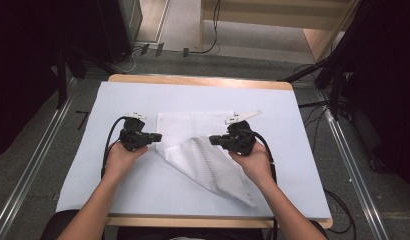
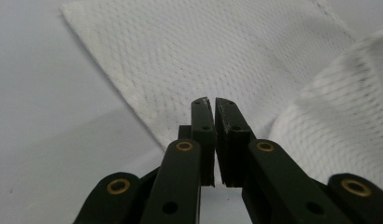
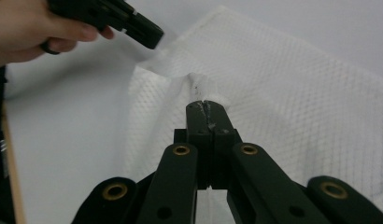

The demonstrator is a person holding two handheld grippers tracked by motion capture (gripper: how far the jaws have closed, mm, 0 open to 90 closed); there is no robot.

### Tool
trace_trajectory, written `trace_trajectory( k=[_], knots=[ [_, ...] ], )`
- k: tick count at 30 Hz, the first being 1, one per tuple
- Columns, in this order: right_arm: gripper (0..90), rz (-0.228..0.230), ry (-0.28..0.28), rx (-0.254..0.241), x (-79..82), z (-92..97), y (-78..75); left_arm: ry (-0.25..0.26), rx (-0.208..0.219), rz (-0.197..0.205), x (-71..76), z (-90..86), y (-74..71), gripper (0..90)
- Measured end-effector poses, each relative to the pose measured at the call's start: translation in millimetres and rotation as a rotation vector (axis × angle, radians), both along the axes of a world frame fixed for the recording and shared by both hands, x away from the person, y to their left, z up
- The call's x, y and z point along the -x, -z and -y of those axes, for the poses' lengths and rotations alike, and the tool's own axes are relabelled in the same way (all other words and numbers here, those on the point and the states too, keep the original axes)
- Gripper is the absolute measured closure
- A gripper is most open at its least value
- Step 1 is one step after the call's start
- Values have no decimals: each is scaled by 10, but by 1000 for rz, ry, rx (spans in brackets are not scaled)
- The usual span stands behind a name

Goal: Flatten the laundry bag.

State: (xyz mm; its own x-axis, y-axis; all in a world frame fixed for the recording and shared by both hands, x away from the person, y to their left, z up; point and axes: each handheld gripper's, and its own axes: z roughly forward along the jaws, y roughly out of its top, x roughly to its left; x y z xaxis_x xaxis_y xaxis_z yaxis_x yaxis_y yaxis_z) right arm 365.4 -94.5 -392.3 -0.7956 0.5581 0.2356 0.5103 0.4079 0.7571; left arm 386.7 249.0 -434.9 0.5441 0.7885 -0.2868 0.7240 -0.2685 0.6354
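A white mesh-textured towel (image 1: pixel 203 155) lies partly folded on the pale table cover (image 1: pixel 118 185), one layer pulled diagonally toward the near right. My right gripper (image 1: pixel 212 140) is shut on a raised pinch of the towel (image 3: pixel 297 93); the cloth bunches at its tips (image 3: pixel 206 105). My left gripper (image 1: pixel 159 136) hovers at the towel's left edge. Its jaws (image 2: pixel 213 103) stand apart by a thin slit with nothing between them, just above the towel (image 2: pixel 189 56). In the right gripper view the left gripper (image 3: pixel 154 37) sits beside a blurred, lifted towel corner.
The cover spans the wooden table (image 1: pixel 193 80), with bare cover to the left, right and near side of the towel. Metal rails (image 1: pixel 38 165) run along the floor on both sides. Cables and dark stands (image 1: pixel 338 75) sit beyond the far edge.
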Motion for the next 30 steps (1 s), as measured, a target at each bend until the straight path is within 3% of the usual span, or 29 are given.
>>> trace_trajectory(
  k=[8, 12, 13, 14, 20, 24, 27, 30],
  knots=[
    [900, 57, -122, -57, 319, -87, -317, 12, -6, 2, 7, 21, -18, 857],
    [900, 48, -182, -66, 456, -164, -383, 23, 0, -2, 19, 45, -27, 853],
    [882, 49, -190, -68, 486, -180, -394, 29, -2, 2, 22, 53, -27, 852],
    [808, 57, -201, -72, 503, -191, -405, 33, -2, 0, 26, 64, -26, 852],
    [768, 86, -180, -90, 524, -123, -505, 61, -5, -9, 61, 135, -15, 850],
    [775, 78, -133, -84, 441, -25, -460, 116, 39, -34, 124, 236, 1, 850],
    [780, 66, -106, -77, 369, 31, -401, 154, 1, -27, 160, 350, 15, 849],
    [790, 68, -80, -64, 308, 74, -343, 139, 0, -36, 124, 353, 37, 852]
  ],
)
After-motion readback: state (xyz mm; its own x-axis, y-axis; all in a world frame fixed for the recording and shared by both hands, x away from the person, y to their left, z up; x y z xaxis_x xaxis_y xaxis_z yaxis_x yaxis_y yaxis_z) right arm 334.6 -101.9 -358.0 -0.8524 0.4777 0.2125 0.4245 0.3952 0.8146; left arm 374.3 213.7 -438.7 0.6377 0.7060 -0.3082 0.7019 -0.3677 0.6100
